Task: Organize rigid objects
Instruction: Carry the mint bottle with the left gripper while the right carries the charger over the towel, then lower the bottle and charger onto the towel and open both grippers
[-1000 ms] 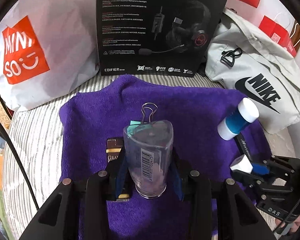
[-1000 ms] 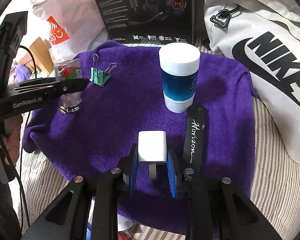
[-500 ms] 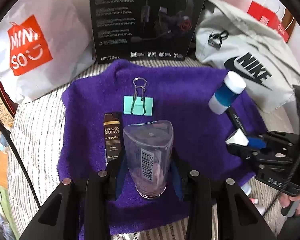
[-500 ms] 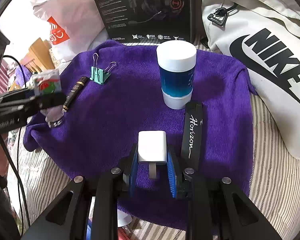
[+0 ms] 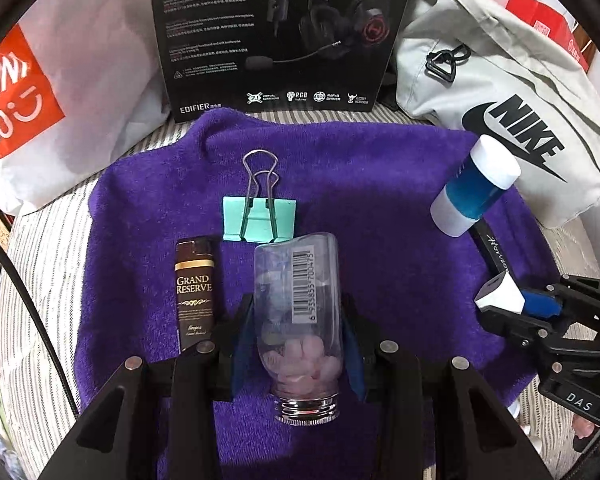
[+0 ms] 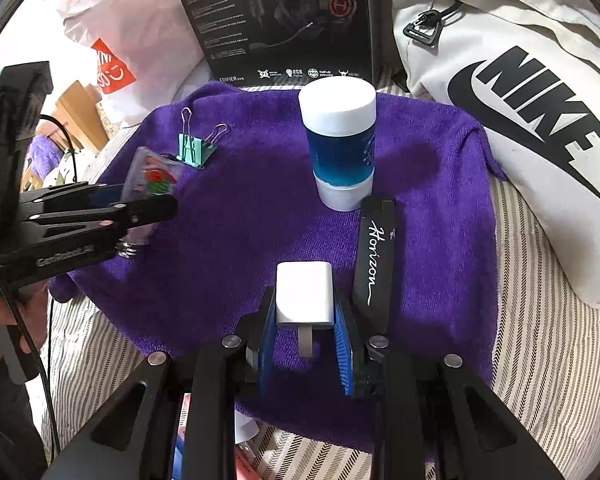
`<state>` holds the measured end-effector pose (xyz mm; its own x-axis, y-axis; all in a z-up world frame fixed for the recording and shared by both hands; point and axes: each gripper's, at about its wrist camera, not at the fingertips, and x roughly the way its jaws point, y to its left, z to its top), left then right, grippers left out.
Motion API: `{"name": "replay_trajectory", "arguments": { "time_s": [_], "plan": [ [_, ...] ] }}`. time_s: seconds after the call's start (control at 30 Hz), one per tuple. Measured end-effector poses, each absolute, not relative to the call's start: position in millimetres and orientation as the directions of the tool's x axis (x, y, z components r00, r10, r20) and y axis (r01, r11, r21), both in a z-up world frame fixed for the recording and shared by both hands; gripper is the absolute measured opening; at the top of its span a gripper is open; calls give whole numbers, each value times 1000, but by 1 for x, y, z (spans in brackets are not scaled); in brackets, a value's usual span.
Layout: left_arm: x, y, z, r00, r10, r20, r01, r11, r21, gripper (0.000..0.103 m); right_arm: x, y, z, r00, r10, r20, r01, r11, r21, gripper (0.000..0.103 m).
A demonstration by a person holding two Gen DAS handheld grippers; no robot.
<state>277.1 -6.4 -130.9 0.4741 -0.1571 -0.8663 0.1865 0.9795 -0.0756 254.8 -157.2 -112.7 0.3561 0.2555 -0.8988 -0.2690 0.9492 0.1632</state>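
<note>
Left hand-held gripper (image 5: 298, 334) clamps clear bottle (image 5: 298, 304), cap toward the camera; right hand-held gripper (image 6: 305, 332) clenches white charger (image 6: 305, 294) (both probably awaiting spots), blue jar (image 6: 338, 152) at 12 o'clock.

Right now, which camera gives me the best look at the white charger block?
The right wrist view. The white charger block sits centered and close there, clamped in the right gripper, its top face and one prong showing. The left wrist view catches it only small at the right edge, seen from the side.
</note>
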Motion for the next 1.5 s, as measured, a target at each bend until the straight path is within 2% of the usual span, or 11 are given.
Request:
{"name": "replay_trajectory", "arguments": {
  "time_s": [0.67, 0.73, 0.8, 1.0, 1.2, 1.33, 1.5],
  "plan": [
    [270, -11, -133, 515, -127, -848, 202, 979, -24, 38, 253, -154, -113, 378, 240, -894, -295, 947, 129, 27],
    [269, -12, -134, 512, -127, -850, 202, 979, -24, 40, 253, -154, -113, 379, 243, -893, -302, 944, 129, 27],
    [268, -13, -134, 504, -136, -853, 209, 977, -32, 51, 252, -153, -113, 382, 241, -892, -312, 942, 121, 27],
    [264, -14, -132, 486, -119, -866, 197, 980, -24, 54, 252, -156, -112, 360, 252, -898, -307, 941, 141, 30],
    [250, -6, -117, 497, -111, -861, 164, 986, -32, 58, 244, -160, -106, 345, 242, -907, -288, 947, 144, 44],
    [229, -3, -97, 530, -103, -841, 161, 987, -20, 59, 235, -166, -94, 362, 235, -902, -270, 953, 139, 45],
    [191, -1, -73, 568, -163, -807, 184, 981, -68, 64, 214, -178, -71, 394, 233, -889, -250, 958, 141, 45]
  ]
}}
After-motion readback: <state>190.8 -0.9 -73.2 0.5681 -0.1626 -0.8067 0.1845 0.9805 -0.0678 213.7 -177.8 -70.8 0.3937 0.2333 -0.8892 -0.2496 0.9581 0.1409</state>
